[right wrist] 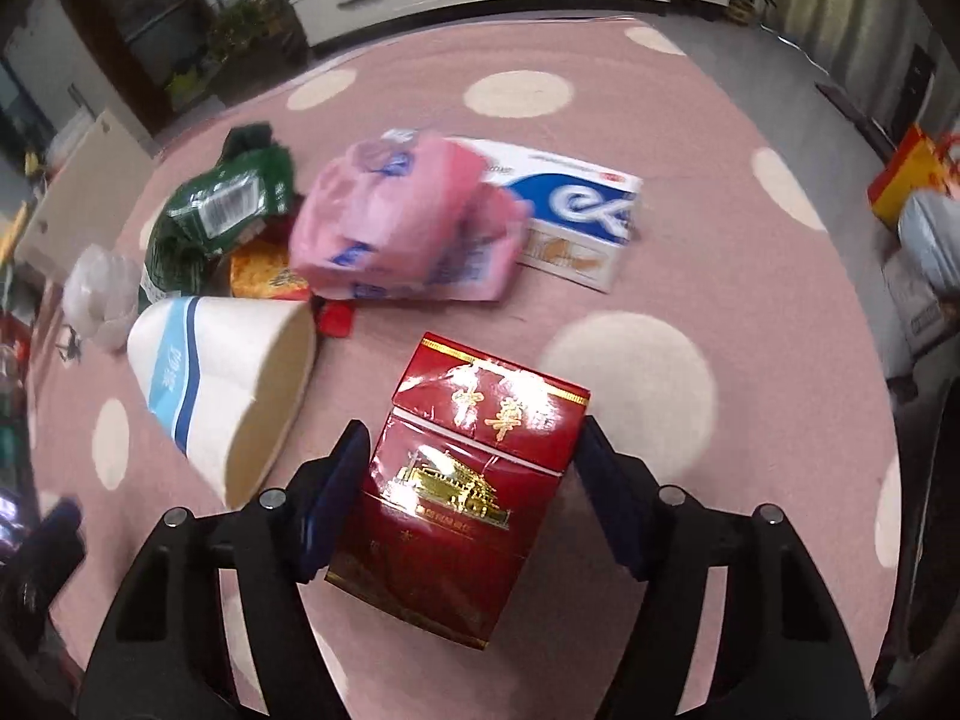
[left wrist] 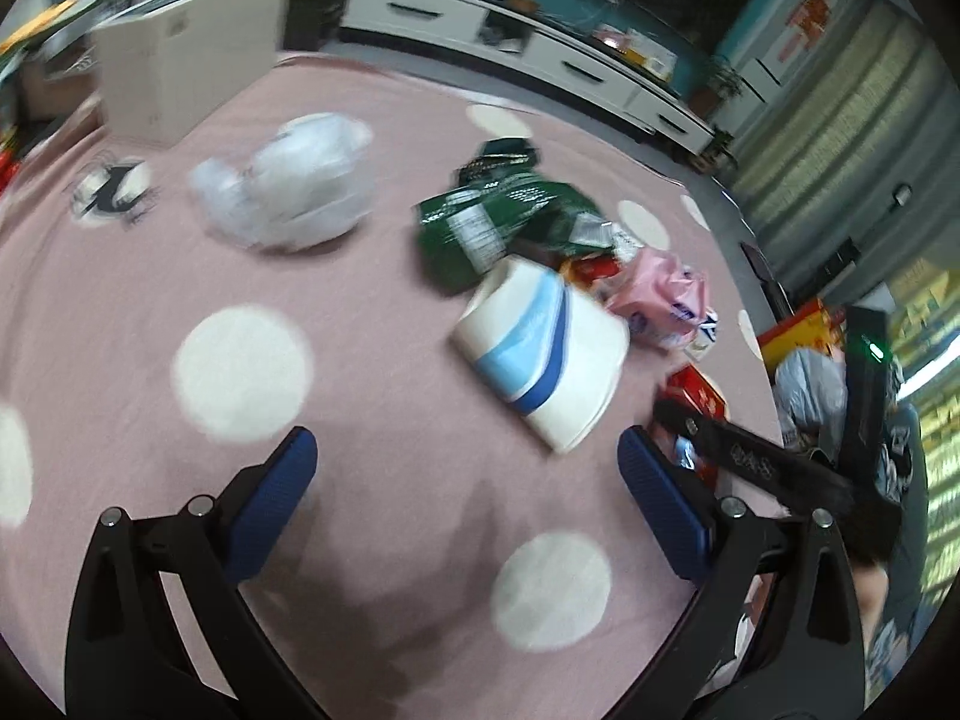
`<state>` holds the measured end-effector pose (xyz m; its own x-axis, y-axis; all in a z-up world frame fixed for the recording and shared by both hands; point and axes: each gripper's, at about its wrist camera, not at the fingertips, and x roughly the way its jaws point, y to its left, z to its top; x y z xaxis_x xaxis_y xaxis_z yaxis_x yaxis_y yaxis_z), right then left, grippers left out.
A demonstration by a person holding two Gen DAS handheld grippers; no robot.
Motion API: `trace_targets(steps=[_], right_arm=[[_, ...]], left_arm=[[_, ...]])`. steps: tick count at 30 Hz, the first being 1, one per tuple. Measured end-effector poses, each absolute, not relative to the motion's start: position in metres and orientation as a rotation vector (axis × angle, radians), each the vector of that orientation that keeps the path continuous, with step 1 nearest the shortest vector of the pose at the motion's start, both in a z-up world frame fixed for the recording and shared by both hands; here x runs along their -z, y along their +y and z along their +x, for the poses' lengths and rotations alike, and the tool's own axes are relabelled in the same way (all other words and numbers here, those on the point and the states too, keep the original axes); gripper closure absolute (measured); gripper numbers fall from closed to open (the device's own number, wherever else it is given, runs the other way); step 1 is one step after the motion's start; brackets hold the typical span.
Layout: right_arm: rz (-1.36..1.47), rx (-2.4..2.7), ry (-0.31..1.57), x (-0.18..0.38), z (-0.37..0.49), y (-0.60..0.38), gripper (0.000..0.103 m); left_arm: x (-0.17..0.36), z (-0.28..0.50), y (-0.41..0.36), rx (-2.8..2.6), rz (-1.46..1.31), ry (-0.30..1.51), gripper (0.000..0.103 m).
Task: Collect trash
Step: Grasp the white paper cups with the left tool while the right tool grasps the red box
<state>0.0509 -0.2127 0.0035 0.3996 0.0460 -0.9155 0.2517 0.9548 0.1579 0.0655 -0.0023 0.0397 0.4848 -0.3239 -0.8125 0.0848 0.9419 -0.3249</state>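
A red cigarette box [right wrist: 468, 480] with gold print lies on the pink dotted carpet [right wrist: 660, 228] between the fingers of my right gripper [right wrist: 473, 429]. The left pad touches its side, while carpet shows between the box and the right pad, so the jaws are open around it. My left gripper [left wrist: 468, 462] hovers open over bare carpet with nothing between its fingers. Just ahead of it lies a white paper cup with blue stripes [left wrist: 540, 354] on its side. The left wrist view also shows the right gripper [left wrist: 750, 456] over the red box [left wrist: 696, 396].
Trash lies in a pile: a green bag [left wrist: 498, 222], a pink wrapper [right wrist: 408, 222], a blue-and-white carton [right wrist: 576, 204], an orange packet [right wrist: 264, 276]. A clear plastic bag [left wrist: 288, 180] and a cardboard box [left wrist: 180, 60] sit farther left. A white TV cabinet [left wrist: 540, 42] lines the far wall.
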Motion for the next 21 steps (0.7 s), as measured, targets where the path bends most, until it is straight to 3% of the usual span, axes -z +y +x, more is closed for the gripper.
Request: trace_targets(steps=[8,21], right_arm=[[0.354,0.124,1.095,-0.025,0.023,-0.241,0.034],[0.370,0.119,1.070,-0.032,0.015,-0.248,0.034]], left_arm=[[-0.017,0.111,-0.051,0.345,-0.059,1.086,0.003],[0.007,0.131,-0.061,0.378,-0.041,1.127,0.004]])
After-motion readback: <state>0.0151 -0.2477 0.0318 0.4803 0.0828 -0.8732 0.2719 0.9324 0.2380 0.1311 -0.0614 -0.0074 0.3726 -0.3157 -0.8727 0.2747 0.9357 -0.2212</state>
